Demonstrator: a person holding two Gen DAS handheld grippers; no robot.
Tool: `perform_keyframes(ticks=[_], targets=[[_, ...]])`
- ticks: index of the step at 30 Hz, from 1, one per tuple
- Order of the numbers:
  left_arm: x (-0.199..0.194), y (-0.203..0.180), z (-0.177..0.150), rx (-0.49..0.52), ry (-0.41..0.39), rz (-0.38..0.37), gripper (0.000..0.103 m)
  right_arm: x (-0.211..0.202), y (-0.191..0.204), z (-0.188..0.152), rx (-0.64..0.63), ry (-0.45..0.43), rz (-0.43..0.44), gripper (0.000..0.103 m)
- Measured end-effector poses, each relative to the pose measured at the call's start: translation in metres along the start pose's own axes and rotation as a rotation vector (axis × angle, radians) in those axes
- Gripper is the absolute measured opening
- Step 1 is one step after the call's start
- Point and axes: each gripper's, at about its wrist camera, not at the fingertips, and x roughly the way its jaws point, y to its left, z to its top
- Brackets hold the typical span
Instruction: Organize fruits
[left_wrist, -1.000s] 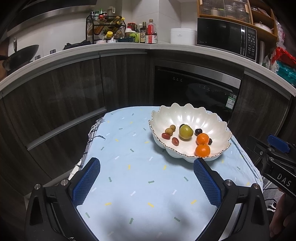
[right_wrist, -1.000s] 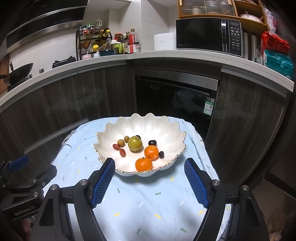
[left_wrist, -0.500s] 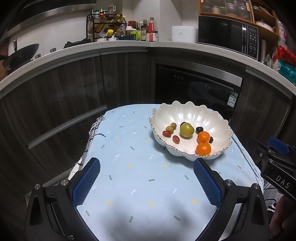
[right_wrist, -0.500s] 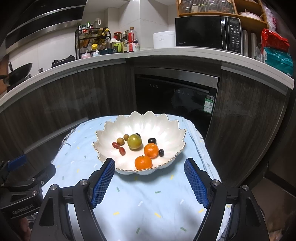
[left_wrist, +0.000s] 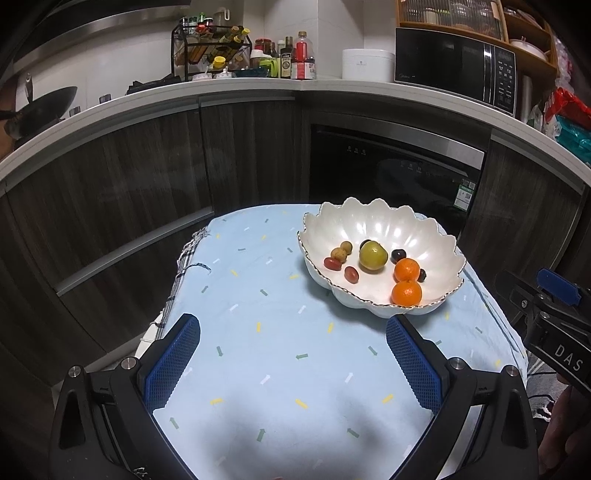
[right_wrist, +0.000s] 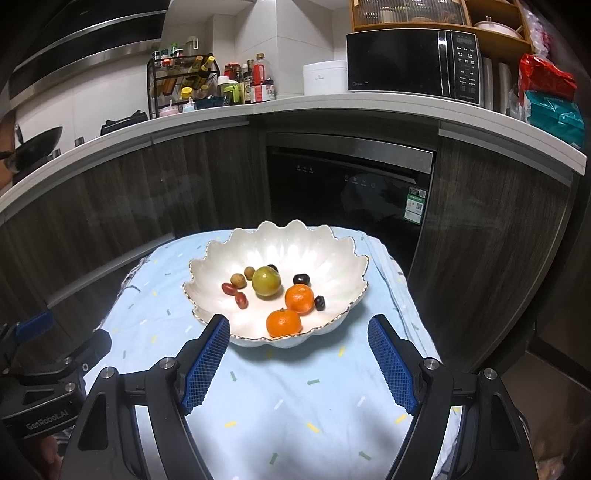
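Small table under a light blue cloth (left_wrist: 280, 332), ringed by dark kitchen cabinets (right_wrist: 487, 236). White scalloped bowl (right_wrist: 317, 254) of fruit sits at the far right; near-left cloth bare. Left gripper (left_wrist: 293, 360) and right gripper (right_wrist: 299, 363) both gape wide, holding nothing.

"DAS" on the right gripper (left_wrist: 561, 354) body; "GenRobot.AI" on the left gripper (right_wrist: 48, 417) body
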Motion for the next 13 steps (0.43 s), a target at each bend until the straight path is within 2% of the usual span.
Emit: perform_keyframes(ticks=[4,13], targets=[[0.0009,-0.0038,-0.0010,0.020,-0.005,0.023,0.103,0.0003,-0.0004,0.0000,0.001,0.003,0.001,0.078],[0.0034,-0.0040,-0.0019,0.021,0.010,0.021,0.103,0.0044,-0.0045,-0.0011,0.012,0.021,-0.002,0.078]])
